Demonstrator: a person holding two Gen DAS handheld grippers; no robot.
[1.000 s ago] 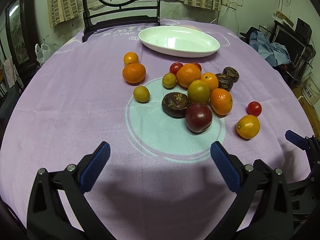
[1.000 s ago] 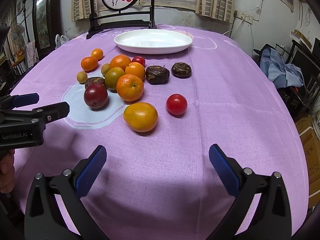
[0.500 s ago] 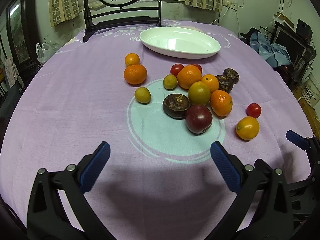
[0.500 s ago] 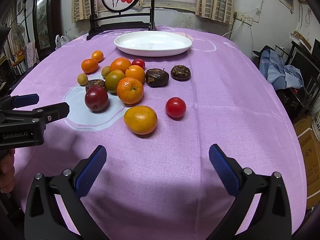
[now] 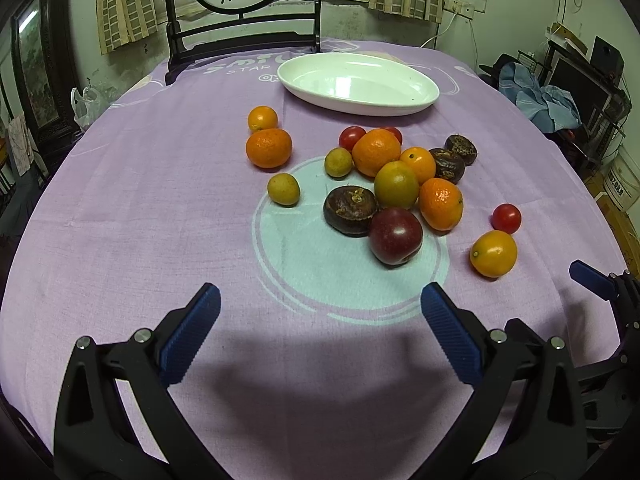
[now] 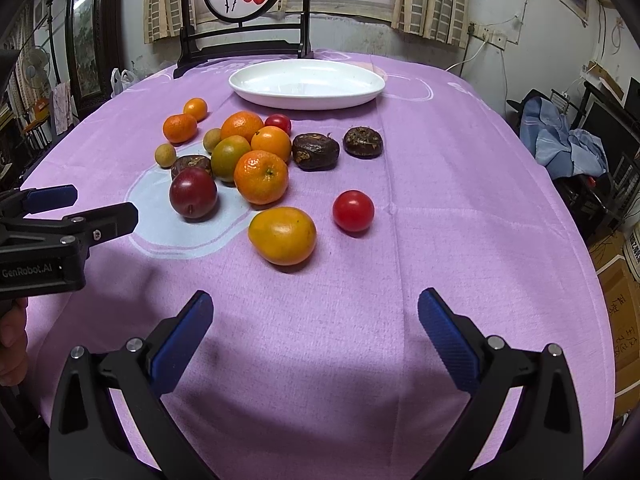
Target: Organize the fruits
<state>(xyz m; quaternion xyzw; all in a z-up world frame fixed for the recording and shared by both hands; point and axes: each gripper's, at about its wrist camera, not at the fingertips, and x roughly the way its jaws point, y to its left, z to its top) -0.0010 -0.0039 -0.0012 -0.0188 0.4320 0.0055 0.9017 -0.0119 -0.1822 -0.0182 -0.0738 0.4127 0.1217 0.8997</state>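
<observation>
Several fruits lie loose on the purple tablecloth: oranges (image 5: 268, 148) (image 6: 261, 177), a dark red plum (image 5: 395, 236) (image 6: 193, 193), a yellow-orange fruit (image 5: 493, 253) (image 6: 282, 235), a red tomato (image 5: 506, 218) (image 6: 353, 211), brown water chestnuts (image 5: 351, 210) (image 6: 315, 151) and small green-yellow fruits (image 5: 283, 189). An empty white oval plate (image 5: 358, 82) (image 6: 306, 84) sits behind them. My left gripper (image 5: 320, 320) is open, just short of the plum. My right gripper (image 6: 314, 322) is open, just short of the yellow-orange fruit.
A dark wooden chair (image 5: 240, 44) with a round painted panel stands behind the table. Blue cloth and shelves (image 5: 548, 100) are off the right side. The left gripper shows at the left edge of the right wrist view (image 6: 52, 216).
Both cameras have tilted up and drawn slightly back, so the fruits sit lower in view. Both grippers stay open and no fruit has moved.
</observation>
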